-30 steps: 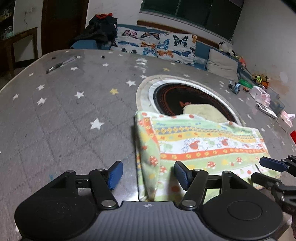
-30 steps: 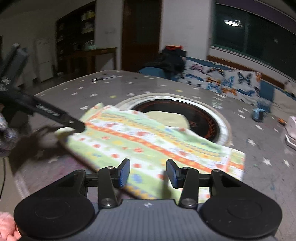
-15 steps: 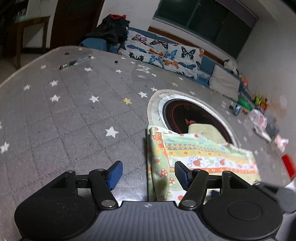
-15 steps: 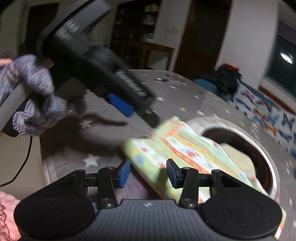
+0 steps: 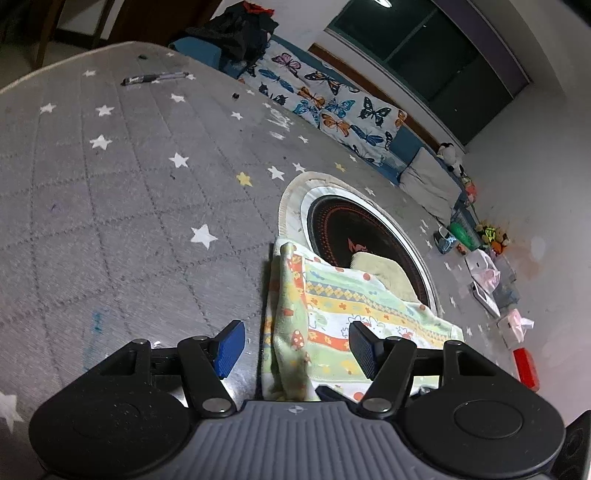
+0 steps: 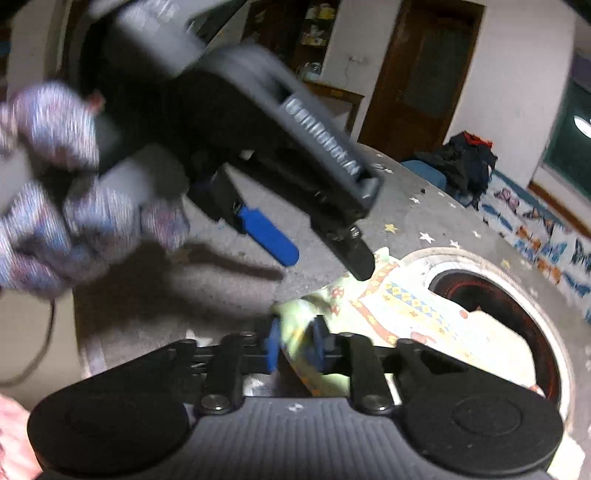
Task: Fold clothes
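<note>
A dim room with a dark window and a butterfly-print cushion (image 5: 332,99) along the far wall frames a grey quilted cover (image 5: 110,206) dotted with white and yellow stars, stitched in a diamond grid and spread over the surface. A round opening in the cover, edged in white, shows a glossy black disc (image 5: 347,236) ringed with fine red dots and carrying a small red emblem at its middle. A pen (image 5: 153,78) lies far back on the cover, and a heap of dark clothes (image 5: 236,29) sits past the edge. The soft printed garment (image 5: 332,314), pale green with orange, yellow and blue bands and small mushroom motifs, lies partly over the disc, its near edge bunched upward. The left gripper (image 5: 293,341) hangs above that edge with its ribbed blue-padded fingers spread wide, holding nothing. The right gripper (image 6: 295,345) has its fingers pressed together on the bunched corner of the garment. White lettering runs along the left gripper's black body in the right wrist view, too blurred to read.
</note>
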The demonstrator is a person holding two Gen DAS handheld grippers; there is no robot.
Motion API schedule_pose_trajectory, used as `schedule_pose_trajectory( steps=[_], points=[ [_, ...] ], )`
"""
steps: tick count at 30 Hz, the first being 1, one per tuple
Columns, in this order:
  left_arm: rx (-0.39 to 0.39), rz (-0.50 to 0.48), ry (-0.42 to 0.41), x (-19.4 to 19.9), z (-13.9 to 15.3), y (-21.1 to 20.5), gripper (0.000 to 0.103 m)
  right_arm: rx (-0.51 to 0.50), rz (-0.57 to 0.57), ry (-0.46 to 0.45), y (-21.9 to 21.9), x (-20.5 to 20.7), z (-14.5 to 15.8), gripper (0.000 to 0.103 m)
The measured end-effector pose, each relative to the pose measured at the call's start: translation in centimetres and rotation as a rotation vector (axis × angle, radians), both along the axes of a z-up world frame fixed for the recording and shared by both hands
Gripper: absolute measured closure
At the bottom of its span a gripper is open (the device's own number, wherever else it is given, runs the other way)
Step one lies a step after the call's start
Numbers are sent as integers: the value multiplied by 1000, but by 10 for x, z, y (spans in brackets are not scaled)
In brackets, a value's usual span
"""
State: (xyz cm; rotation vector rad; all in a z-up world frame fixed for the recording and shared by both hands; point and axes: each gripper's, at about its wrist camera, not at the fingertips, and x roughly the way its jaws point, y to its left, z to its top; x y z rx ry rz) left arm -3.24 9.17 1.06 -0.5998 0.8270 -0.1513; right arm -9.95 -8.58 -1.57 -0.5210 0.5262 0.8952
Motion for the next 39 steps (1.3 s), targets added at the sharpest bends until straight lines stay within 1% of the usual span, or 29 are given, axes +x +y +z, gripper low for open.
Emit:
schedule_pose_trajectory(
  steps=[6,10,15,16,17,18,20,22,23,25,27,31,32,33,34,36,38,39],
  points=[
    [-78,16,32,7,-5,0,34,112,-47,65,-18,9,18,93],
    [-131,7,40,14,-4,-5,34,153,-69,70,-26,10,29,94],
    [-142,-13,66,27,-9,-17,36,179,-79,73,-28,11,34,94],
    [-144,-14,74,29,-11,-18,39,181,-77,76,-29,10,34,94],
    [-147,-13,83,31,-14,-19,48,184,-76,79,-30,9,34,94],
    [-149,-12,90,32,-16,-19,52,186,-74,81,-31,8,34,94],
    [-152,-9,102,33,-21,-19,72,186,-65,89,-34,3,33,94],
    [-156,-4,112,34,-26,-18,83,183,-60,97,-34,1,32,94],
    [-156,-2,114,33,-28,-17,84,189,-63,102,-36,1,31,93],
    [-155,-1,115,33,-29,-16,87,205,-71,118,-42,1,31,90],
    [-153,-3,114,32,-29,-16,87,226,-89,137,-51,2,32,86],
    [-145,-4,111,32,-28,-17,87,250,-169,144,-79,4,33,82],
    [-142,-4,110,32,-28,-17,87,252,-200,140,-88,6,33,79],
    [-140,-5,109,31,-28,-17,87,253,-233,135,-98,8,33,72],
    [-137,-5,108,31,-27,-18,87,251,-271,129,-108,12,31,67],
    [-129,-7,104,31,-27,-19,87,242,-361,112,-130,21,28,67],
    [-118,-8,100,31,-26,-20,87,232,-457,92,-152,32,24,61],
    [-111,-10,98,31,-26,-21,87,228,-507,83,-164,37,22,55]
  ],
)
